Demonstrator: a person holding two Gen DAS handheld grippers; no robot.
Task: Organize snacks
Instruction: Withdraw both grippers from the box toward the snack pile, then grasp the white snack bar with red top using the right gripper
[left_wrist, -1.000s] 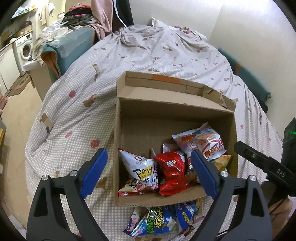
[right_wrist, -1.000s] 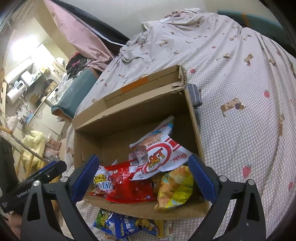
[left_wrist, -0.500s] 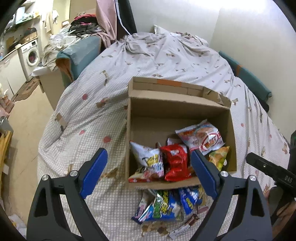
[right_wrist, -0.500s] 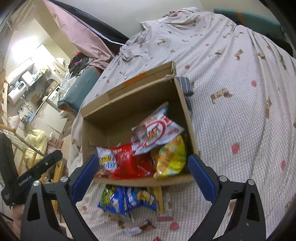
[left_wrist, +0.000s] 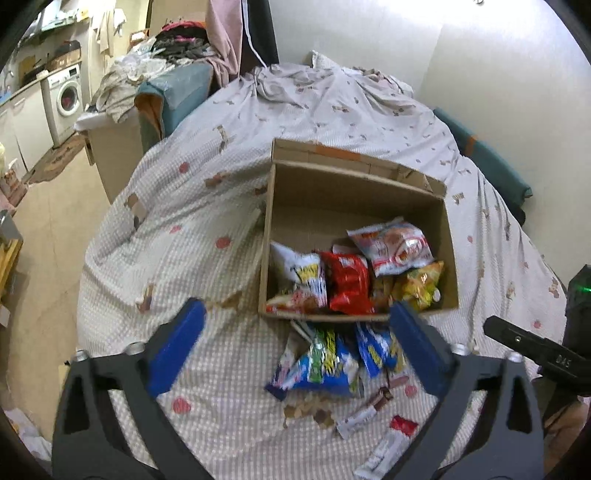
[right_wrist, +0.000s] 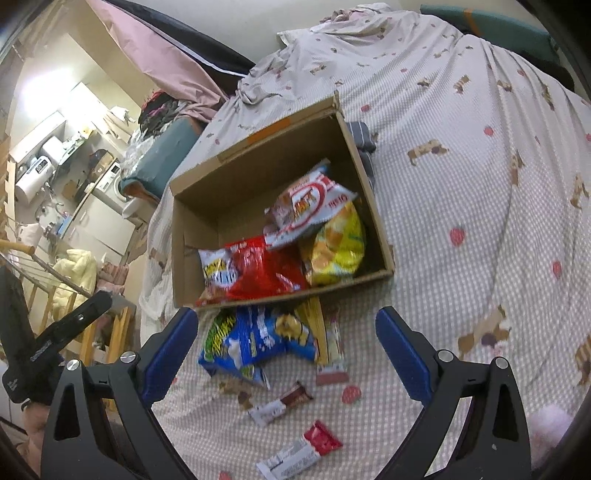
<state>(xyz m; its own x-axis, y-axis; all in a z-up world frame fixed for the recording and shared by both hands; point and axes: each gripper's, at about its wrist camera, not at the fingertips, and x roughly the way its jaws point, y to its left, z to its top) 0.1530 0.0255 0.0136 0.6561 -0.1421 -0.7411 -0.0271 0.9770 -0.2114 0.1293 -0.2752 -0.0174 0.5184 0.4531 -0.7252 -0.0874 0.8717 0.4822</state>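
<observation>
My left gripper (left_wrist: 295, 347): jaws spread wide, blue pads (left_wrist: 173, 350) well apart, nothing between them, black arms angled outward, held aloft, tilted downward. My right gripper (right_wrist: 288, 354): jaws likewise spread wide, blue pads (right_wrist: 402, 354) clear of contact, nothing held, raised, tilted downward. Each gripper's black body visible at edge of other's view.

Left wrist view: motion blur smears print on the white chip bag (left_wrist: 304, 275); the blue snack bags (left_wrist: 325, 363) are partly hidden by the box's near wall (left_wrist: 325, 315). Right wrist view: the frame's bottom edge crops the wrapped bar (right_wrist: 290, 459). Bar lettering too small to read.
</observation>
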